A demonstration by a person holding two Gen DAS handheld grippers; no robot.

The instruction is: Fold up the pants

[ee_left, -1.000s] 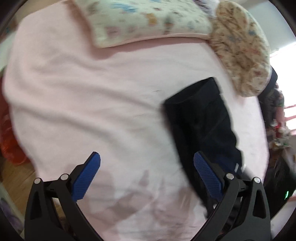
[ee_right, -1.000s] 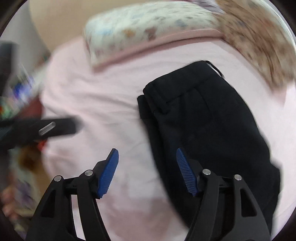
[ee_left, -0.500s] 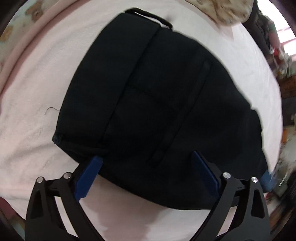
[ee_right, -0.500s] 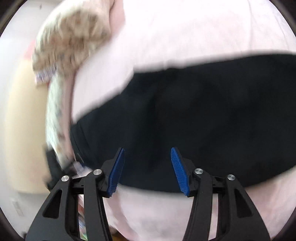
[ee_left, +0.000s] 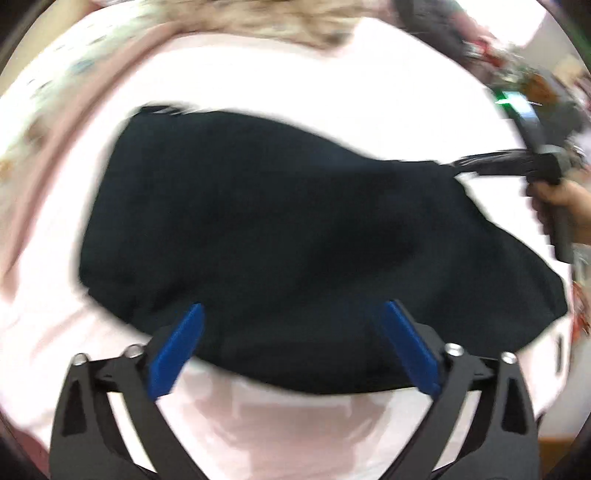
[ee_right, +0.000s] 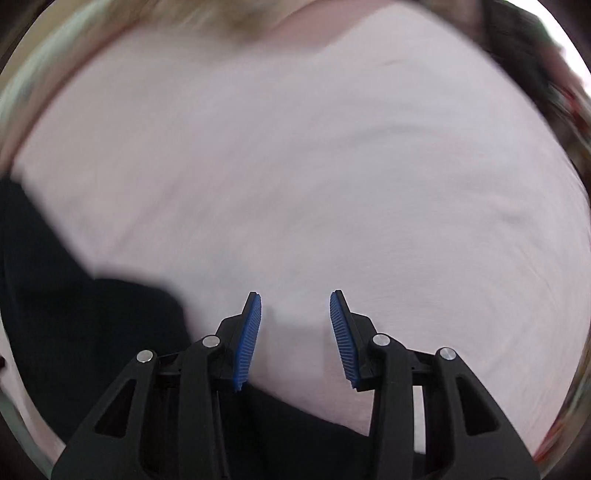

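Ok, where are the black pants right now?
The black pants lie on the pink sheet, filling the middle of the left wrist view below the patterned pillows; the right wrist view shows them lower left.

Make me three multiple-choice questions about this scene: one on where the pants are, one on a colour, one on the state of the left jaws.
1. In the left wrist view, the pants lie:
A. on the pink bedsheet
B. on a wooden floor
C. in a basket

2. The pads on the right gripper are:
A. red
B. blue
C. green

3. The jaws of the left gripper are:
A. shut on the pants
B. shut empty
C. wide open over the pants

Answers: 1 A, pink sheet surrounds the black cloth. 2 B, both ribbed pads are blue. 3 C, the pads stand far apart.
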